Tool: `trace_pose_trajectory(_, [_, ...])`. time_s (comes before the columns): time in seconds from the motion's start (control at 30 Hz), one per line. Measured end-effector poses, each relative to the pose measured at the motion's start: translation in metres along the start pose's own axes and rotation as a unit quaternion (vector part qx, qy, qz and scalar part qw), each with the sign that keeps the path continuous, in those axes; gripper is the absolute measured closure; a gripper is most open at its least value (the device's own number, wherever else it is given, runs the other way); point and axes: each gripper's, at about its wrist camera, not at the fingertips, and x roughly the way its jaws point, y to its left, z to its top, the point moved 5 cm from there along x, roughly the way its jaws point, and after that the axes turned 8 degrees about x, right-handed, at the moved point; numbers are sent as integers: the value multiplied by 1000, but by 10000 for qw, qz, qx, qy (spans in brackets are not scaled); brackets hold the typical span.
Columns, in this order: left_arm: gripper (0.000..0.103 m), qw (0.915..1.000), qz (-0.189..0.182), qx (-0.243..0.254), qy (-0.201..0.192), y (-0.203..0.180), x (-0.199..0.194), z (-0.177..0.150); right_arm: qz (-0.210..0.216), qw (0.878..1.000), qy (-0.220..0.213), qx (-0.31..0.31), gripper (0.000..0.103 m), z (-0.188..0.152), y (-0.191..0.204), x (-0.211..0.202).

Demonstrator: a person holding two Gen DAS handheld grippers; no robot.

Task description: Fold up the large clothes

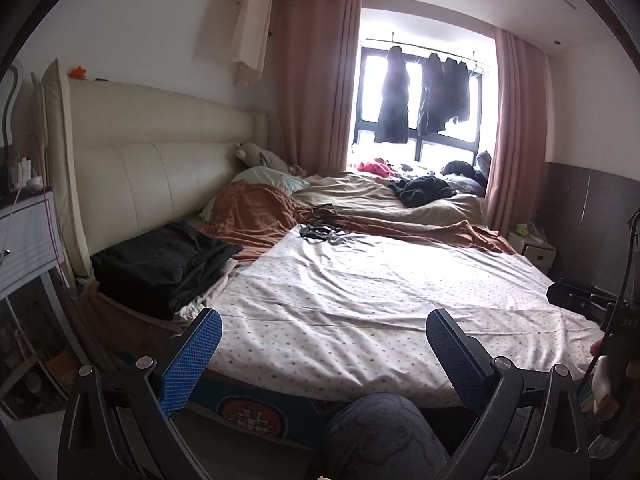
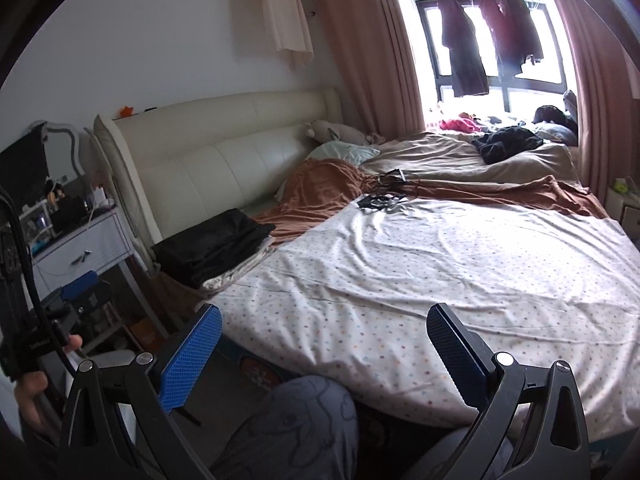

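Note:
A stack of folded black clothes (image 1: 164, 264) lies at the left head end of the bed, also in the right wrist view (image 2: 216, 246). A crumpled black garment (image 1: 422, 192) lies on the far beige bedding, also in the right wrist view (image 2: 506, 142). My left gripper (image 1: 324, 356) is open and empty, held at the near bed edge over the dotted white sheet (image 1: 380, 300). My right gripper (image 2: 324, 356) is open and empty at the same edge. Each gripper shows at the side of the other's view, the right (image 1: 580, 300) and the left (image 2: 80, 296).
An orange-brown blanket (image 1: 256, 216) and black cables (image 1: 320, 232) lie mid-bed. A cream headboard (image 1: 160, 168) is on the left, a white bedside table (image 2: 84, 248) beside it. Dark clothes (image 1: 394, 96) hang at the window. My knee (image 1: 384, 436) is below the grippers.

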Motion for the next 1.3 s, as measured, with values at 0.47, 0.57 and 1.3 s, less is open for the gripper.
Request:
trace_pose_trajectory(0.47, [1,9999,-130,33,69,-20,2,-30,-230,9997,-61,-15,0,-40,-18,-5])
trace_pose_trajectory(0.57, [1,9997,-153,5,172,-21,8,-35,-333,9994,-11,49,0,-44,-25,-2])
trace_pose_trajectory(1.3, [1,9997,-46,-57,252,-15,13,-41,-423,9987,72,268,0,-46,-40,6])
